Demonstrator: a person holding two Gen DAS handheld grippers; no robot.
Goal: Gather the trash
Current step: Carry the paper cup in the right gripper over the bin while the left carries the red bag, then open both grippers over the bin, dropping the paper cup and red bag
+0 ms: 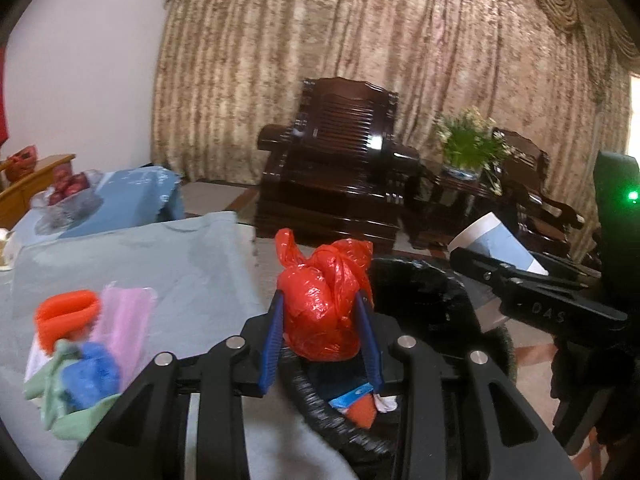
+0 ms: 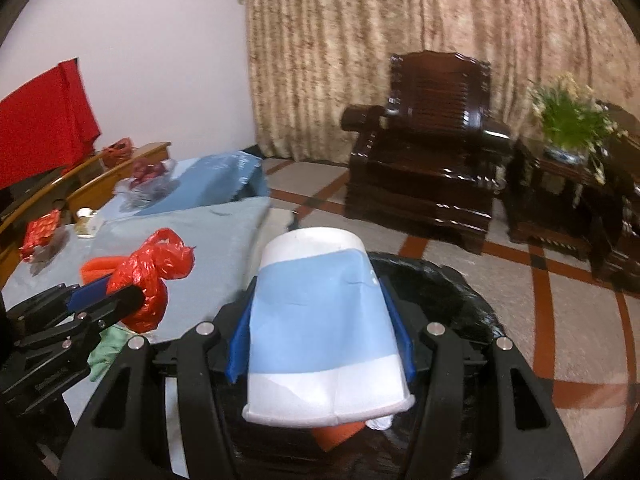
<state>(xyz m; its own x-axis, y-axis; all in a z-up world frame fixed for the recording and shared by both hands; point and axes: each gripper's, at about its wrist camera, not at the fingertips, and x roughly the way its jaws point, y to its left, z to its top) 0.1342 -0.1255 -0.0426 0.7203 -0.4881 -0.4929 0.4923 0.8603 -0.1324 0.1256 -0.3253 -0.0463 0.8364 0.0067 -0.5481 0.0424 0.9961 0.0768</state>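
Over the black-lined bin (image 2: 460, 292), both claws carry loads level and forward: the left claw (image 1: 322, 336) is closed on a knotted red plastic bag (image 1: 324, 300), the right claw (image 2: 320, 344) on a blue-and-white paper cup (image 2: 320, 320) lying on its side. Released now, the bag, near the rim at 9 o'clock, might catch and fall outside; more trash (image 1: 84, 356) waits on the tabletop (image 1: 180, 272).
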